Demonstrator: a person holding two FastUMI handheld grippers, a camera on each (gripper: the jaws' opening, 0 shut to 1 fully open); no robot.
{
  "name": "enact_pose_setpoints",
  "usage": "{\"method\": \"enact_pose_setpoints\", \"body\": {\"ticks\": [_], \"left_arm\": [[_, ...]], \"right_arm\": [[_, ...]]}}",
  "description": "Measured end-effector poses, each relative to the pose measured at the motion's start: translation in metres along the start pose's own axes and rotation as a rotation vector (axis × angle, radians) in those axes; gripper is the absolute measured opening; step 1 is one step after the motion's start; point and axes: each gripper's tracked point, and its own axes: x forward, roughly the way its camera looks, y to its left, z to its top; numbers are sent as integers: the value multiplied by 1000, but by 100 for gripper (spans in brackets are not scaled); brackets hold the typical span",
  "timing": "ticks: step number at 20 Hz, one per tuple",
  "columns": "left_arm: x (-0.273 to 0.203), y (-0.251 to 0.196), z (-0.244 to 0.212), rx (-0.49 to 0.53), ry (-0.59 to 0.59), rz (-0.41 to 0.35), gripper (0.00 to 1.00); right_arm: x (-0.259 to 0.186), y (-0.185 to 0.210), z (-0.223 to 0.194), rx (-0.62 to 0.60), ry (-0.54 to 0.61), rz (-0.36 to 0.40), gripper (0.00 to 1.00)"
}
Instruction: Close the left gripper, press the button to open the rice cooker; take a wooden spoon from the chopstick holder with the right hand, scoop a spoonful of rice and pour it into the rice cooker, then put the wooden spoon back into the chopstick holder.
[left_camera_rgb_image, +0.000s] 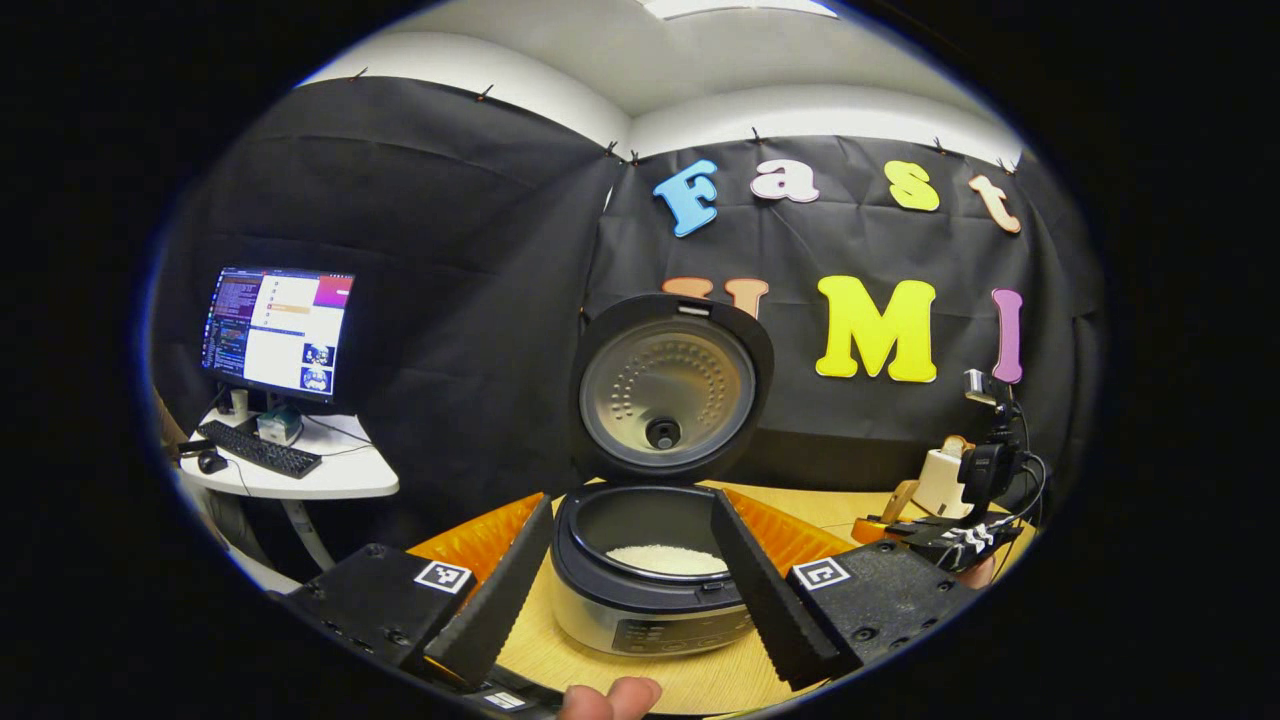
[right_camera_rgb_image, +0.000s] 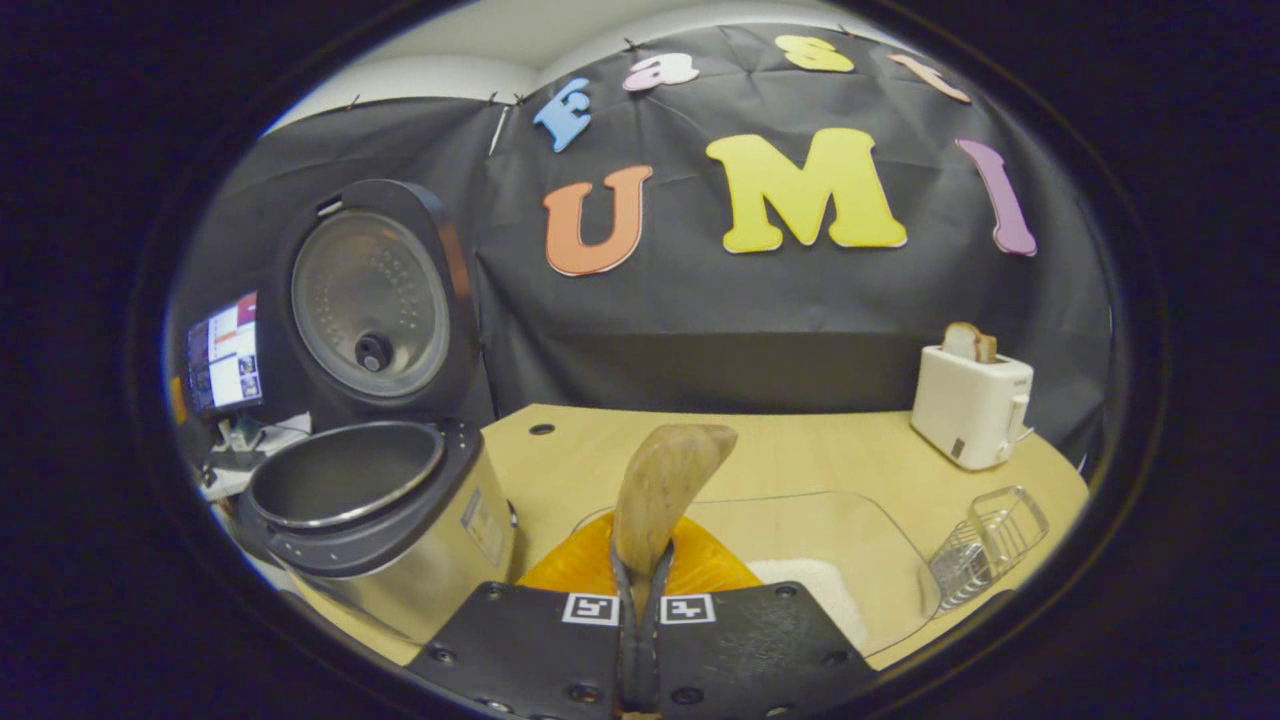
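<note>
In the left gripper view the rice cooker (left_camera_rgb_image: 655, 580) sits at lower centre of the frame on the pale wooden counter (left_camera_rgb_image: 700, 680), its lid (left_camera_rgb_image: 668, 390) standing upright and open above the pot, with a patch of white rice (left_camera_rgb_image: 668, 560) lying in the bottom of the inner pot. The left tongs (left_camera_rgb_image: 632, 590) are spread wide, one finger on each side of the cooker, holding nothing. At the right edge of that frame the other gripper's body shows beside a white toaster (left_camera_rgb_image: 942, 482). A monitor (left_camera_rgb_image: 278, 332) stands on a small white desk at the left.

In the right gripper view the right tongs (right_camera_rgb_image: 640, 600) at bottom centre are closed tight on the handle of the wooden spoon (right_camera_rgb_image: 660, 495), whose bowl rises upright into the middle of the frame. The open rice cooker (right_camera_rgb_image: 385, 520) is at the left. Just behind the tongs is an orange piece (right_camera_rgb_image: 580, 565), and to its right a clear container (right_camera_rgb_image: 850, 545) with rice (right_camera_rgb_image: 810, 585) in it. A wire chopstick holder (right_camera_rgb_image: 985, 545) lies at lower right, near the toaster (right_camera_rgb_image: 970, 405)
</note>
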Motion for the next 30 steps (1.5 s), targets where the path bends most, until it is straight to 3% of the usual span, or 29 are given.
{"method": "enact_pose_setpoints", "body": {"ticks": [3,4,6,11,15,23,27,28,29,30], "left_arm": [[0,4,-1,-26,10,6,100],[0,4,-1,-33,12,8,94],[0,0,-3,-46,22,-2,100],[-2,-15,-2,-31,16,-35,100],[-3,-22,-1,-27,4,-43,100],[-3,-23,-1,9,-2,-45,100],[-5,-19,4,52,-28,-50,100],[-6,-16,4,67,-30,-48,94],[-5,-15,5,75,-32,-51,100],[-5,-16,3,77,-29,-59,100]], "right_arm": [[1,1,4,142,30,36,0],[2,0,4,216,44,50,0],[3,-8,13,330,45,57,0],[-10,-44,40,580,-23,95,0],[-21,-78,36,718,-47,104,0],[-44,-116,60,790,-108,88,1],[-48,-92,100,786,-158,133,0],[-50,-79,110,778,-164,156,0],[-50,-64,121,762,-172,178,0],[-50,-47,131,746,-181,205,0]]}}
